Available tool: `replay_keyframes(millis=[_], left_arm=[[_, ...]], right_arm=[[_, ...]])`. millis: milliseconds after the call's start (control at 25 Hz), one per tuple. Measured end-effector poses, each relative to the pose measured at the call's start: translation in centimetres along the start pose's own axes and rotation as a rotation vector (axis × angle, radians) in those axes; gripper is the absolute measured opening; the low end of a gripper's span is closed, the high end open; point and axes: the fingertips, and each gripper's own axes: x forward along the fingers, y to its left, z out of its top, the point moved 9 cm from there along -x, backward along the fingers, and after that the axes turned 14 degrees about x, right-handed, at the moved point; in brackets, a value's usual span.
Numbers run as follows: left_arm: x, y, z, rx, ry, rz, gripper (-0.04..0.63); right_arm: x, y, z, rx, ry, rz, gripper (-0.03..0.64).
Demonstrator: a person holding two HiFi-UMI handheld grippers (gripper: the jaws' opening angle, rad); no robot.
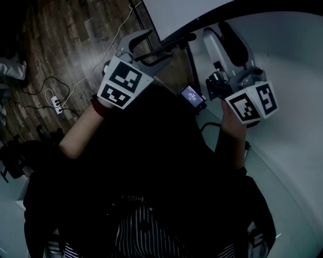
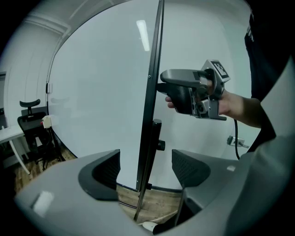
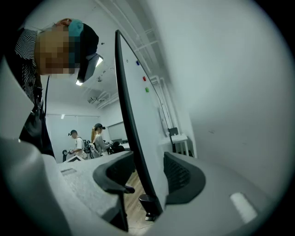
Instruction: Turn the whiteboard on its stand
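The whiteboard point(image 1: 192, 12) stands on edge at the top of the head view, its black frame running between both grippers. In the left gripper view the black edge point(image 2: 152, 92) and the stand post point(image 2: 155, 138) pass between the jaws of my left gripper point(image 2: 145, 168), whose pads point(image 2: 107, 171) stand apart from the edge. My right gripper point(image 3: 147, 173) straddles the board's other edge point(image 3: 131, 133), with neither pad pressing on it. Seen from above, the left gripper point(image 1: 144, 48) and the right gripper point(image 1: 224, 43) reach up to the frame.
A power strip point(image 1: 54, 103) with cables lies on the wooden floor at the left. A small device with a lit screen point(image 1: 192, 95) hangs near my chest. An office chair point(image 2: 32, 124) stands beyond the board. Two people point(image 3: 85, 145) stand far back in the room.
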Motion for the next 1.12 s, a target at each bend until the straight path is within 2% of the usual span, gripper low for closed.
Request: replay_keyframes(millis=[280,560,800,920,1120], left_arm=[[2.7,0.7,0.5,0.014,0.029,-0.002,0.384],[5.9,1.1,-2.2,0.114,0.152,0.041,0.45],[8.6,0.9,-2.4,0.17,0.158,0.058,0.478],[8.8,0.6,-2.1,0.175,0.152,0.079,0.489],[10.1,1.3,-2.7,0.142,0.165,0.098,0.489]], right_arm=[[1.7,0.8,0.8,-0.026,0.036,0.049,0.233],[3.7,0.7,1.3,-0.059,0.037,0.056,0.27],[5.5,-0.2,1.4,-0.087,0.044,0.052,0.293],[5.9,0.5,1.8,-0.085,0.06,0.052,0.294],[6.8,0.7,1.2,-0.109,0.089,0.055,0.295]])
